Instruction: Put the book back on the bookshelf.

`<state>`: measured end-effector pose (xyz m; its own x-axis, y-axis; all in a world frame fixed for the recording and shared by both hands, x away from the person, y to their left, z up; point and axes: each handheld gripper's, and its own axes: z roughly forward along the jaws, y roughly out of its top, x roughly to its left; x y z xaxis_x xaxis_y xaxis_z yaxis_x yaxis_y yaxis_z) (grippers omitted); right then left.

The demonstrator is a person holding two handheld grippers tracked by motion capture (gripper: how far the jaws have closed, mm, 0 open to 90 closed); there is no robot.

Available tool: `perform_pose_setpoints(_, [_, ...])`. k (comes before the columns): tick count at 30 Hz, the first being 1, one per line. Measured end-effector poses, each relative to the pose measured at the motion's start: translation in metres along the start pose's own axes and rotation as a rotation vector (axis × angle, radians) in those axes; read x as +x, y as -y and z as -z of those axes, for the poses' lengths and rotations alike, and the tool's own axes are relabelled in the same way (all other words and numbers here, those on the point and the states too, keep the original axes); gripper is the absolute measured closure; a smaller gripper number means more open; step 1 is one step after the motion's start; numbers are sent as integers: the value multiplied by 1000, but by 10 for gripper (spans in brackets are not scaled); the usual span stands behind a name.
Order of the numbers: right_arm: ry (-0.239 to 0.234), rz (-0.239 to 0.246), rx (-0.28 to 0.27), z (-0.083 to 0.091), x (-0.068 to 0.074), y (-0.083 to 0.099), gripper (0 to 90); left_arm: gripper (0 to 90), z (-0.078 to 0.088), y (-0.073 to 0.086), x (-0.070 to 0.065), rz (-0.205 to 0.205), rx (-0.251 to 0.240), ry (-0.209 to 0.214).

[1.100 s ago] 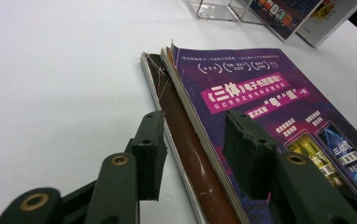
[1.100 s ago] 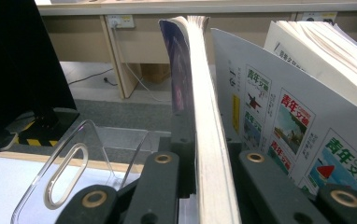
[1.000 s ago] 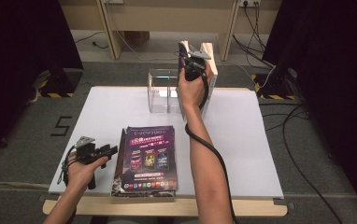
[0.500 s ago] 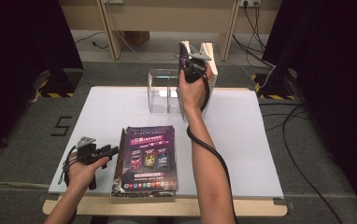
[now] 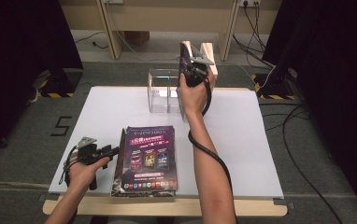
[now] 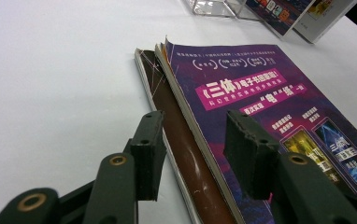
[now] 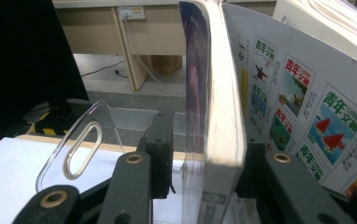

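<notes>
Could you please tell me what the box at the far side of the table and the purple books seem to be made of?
The box looks like clear acrylic: see-through, glossy walls with a cut slot handle in the right gripper view. The purple book standing between the right gripper's jaws, and the stack of purple books lying flat, look like paper with glossy printed covers; page edges show pale and layered.

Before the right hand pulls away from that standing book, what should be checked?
1. Right gripper fingers have just been opening, with the upright book between them; gap at one finger: ok.
2. Other finger clear of the book: cannot tell.
3. Book's foot seated in the clear holder: cannot tell.
4. Neighbouring book stands close beside it: ok.
5. Left gripper open at the flat stack, not gripping: ok.
</notes>
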<state>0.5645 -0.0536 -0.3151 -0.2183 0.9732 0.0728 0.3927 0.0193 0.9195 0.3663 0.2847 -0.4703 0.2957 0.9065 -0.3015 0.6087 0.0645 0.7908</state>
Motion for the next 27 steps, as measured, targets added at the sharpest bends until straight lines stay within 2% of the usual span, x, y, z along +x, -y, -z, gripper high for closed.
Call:
perform_pose_setpoints(7, [-7, -13, 1, 9, -2, 2, 657, 565, -1, 0, -1, -4, 2, 2])
perform_pose_setpoints(27, [-28, -3, 6, 30, -4, 15, 645, 550, -2, 1, -6, -13, 4, 10])
